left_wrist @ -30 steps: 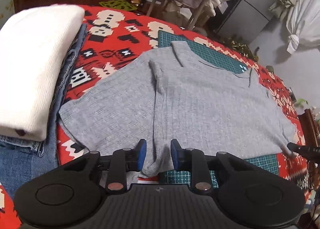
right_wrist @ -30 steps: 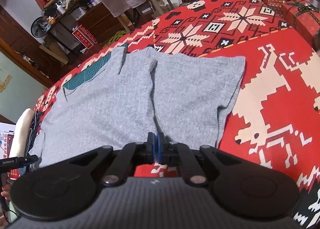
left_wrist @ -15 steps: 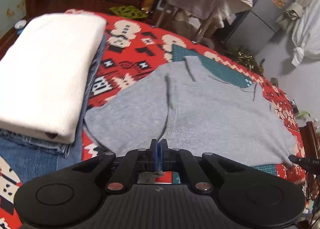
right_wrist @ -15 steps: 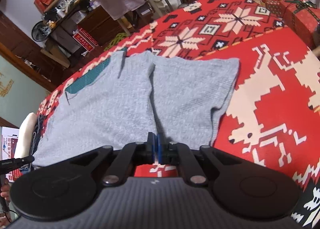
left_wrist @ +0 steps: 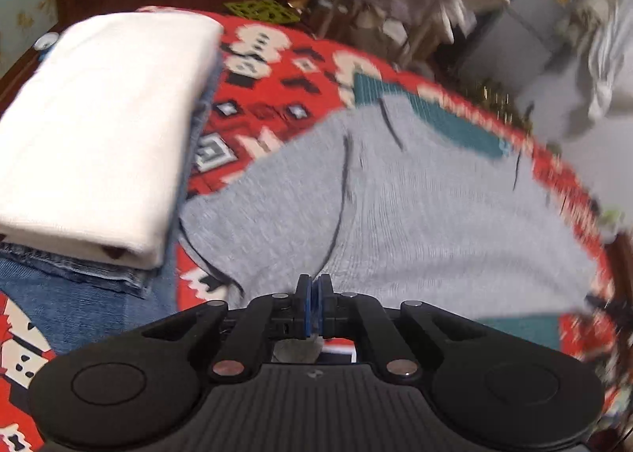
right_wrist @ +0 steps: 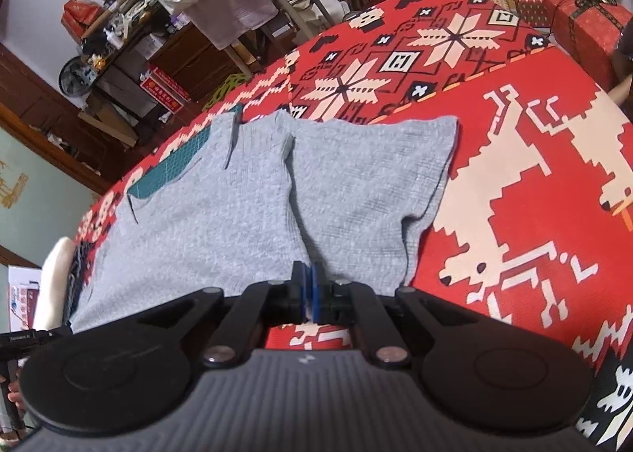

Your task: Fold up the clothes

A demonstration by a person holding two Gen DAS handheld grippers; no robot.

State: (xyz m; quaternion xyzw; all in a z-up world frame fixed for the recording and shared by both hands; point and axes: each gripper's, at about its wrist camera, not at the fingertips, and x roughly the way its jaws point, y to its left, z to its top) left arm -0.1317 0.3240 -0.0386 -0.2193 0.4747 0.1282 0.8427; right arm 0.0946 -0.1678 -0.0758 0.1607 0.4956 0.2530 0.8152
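Hem pinch, both grippers.
I see left gripper and right gripper clamped tight on grey shirt; white stack at 10 o'clock.

The right hand-held gripper pinches the near hem of a grey ribbed knit top, spread flat on the surface's red patterned cloth. Toward ten o'clock, a teal cutting mat peeks out beneath the top.
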